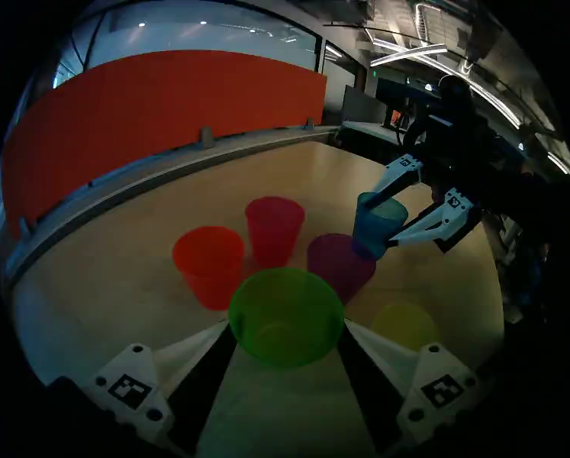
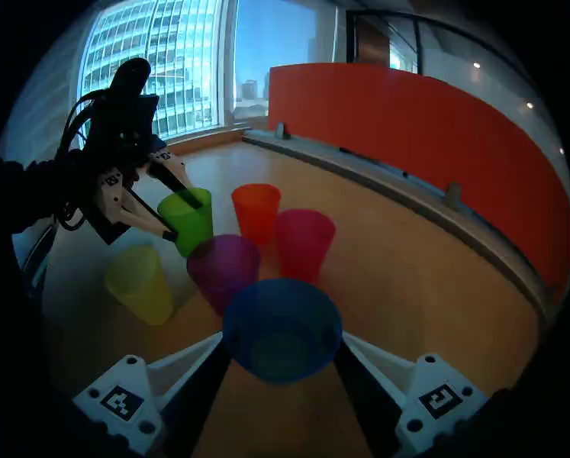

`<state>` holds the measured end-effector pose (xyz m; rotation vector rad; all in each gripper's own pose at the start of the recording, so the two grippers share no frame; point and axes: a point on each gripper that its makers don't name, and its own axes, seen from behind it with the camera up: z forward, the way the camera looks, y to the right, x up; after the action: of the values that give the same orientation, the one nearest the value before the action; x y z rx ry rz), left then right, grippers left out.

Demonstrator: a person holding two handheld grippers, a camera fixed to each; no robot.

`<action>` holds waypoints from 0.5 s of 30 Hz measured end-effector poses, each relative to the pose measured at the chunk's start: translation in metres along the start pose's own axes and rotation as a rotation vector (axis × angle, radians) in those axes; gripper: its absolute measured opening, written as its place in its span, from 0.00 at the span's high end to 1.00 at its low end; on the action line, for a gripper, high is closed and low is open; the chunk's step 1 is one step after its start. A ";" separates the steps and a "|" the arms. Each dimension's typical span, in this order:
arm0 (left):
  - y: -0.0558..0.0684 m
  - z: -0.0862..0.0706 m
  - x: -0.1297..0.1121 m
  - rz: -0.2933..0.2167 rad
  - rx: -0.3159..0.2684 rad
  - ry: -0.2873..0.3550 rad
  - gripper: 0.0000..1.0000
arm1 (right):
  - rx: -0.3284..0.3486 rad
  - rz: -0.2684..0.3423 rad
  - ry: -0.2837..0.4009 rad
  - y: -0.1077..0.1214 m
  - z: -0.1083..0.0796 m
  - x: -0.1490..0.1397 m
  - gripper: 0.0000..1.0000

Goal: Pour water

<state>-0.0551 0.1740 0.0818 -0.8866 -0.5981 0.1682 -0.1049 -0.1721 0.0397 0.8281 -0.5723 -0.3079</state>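
Left tongs [image 1: 286, 327] are clasping the green cup [image 1: 285, 305]. Right tongs [image 2: 281, 341] are clasping the blue cup [image 2: 281, 320], near the purple cup [image 2: 223, 269].

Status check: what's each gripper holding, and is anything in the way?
Left gripper shut on green cup. Right gripper shut on blue cup. Clustered close by on table: purple cup, pink cup, orange cup, yellow cup.

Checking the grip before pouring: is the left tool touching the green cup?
Touching. In the left gripper view, both fingers of the left tool press against the green cup's sides with no gap showing.
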 end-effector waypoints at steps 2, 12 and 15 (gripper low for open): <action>0.001 -0.007 0.004 -0.001 0.009 0.011 0.13 | -0.008 0.004 0.016 0.000 -0.006 0.007 0.11; 0.012 -0.041 0.024 0.007 0.049 0.080 0.13 | -0.043 0.008 0.100 -0.003 -0.041 0.038 0.11; 0.016 -0.052 0.030 0.008 0.056 0.104 0.14 | -0.045 0.009 0.127 -0.008 -0.051 0.049 0.11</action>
<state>0.0005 0.1600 0.0571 -0.8377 -0.4912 0.1444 -0.0357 -0.1688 0.0234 0.7951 -0.4488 -0.2576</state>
